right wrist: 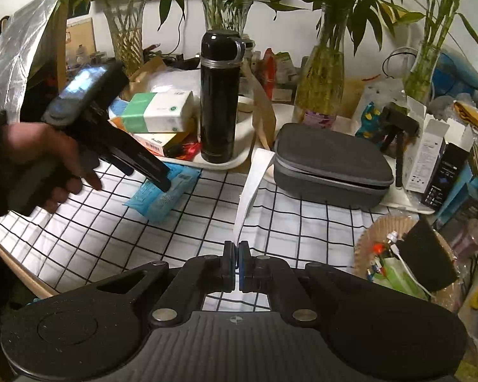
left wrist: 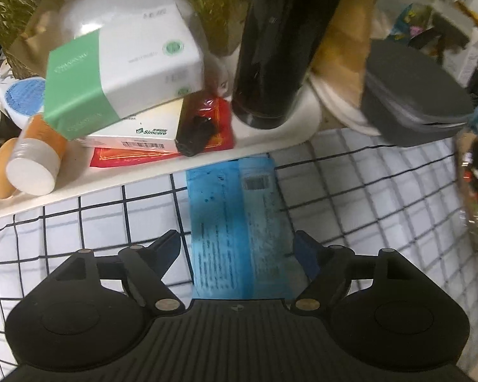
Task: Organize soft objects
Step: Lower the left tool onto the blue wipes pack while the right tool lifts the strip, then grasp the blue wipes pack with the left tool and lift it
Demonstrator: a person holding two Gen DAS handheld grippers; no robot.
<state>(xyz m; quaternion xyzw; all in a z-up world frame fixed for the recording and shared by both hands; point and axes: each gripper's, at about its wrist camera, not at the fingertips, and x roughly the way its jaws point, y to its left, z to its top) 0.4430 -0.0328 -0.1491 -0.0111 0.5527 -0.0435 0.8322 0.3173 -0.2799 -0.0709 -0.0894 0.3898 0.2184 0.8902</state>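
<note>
Both grippers are matte black plastic: the left gripper (left wrist: 237,243) and the right gripper (right wrist: 238,254) have blue-edged pads, silver round rivets and a ribbed base. The hand (right wrist: 38,159) wears a dark sleeve.

Open cloth (right wrist: 302,222) mid-table; tray (left wrist: 79,191) & case (right wrist: 328,165) block rear.

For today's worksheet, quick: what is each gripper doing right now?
Left gripper: open, jaws either side of the blue packet, not gripping it.
Right gripper: closed, nothing held.
</note>
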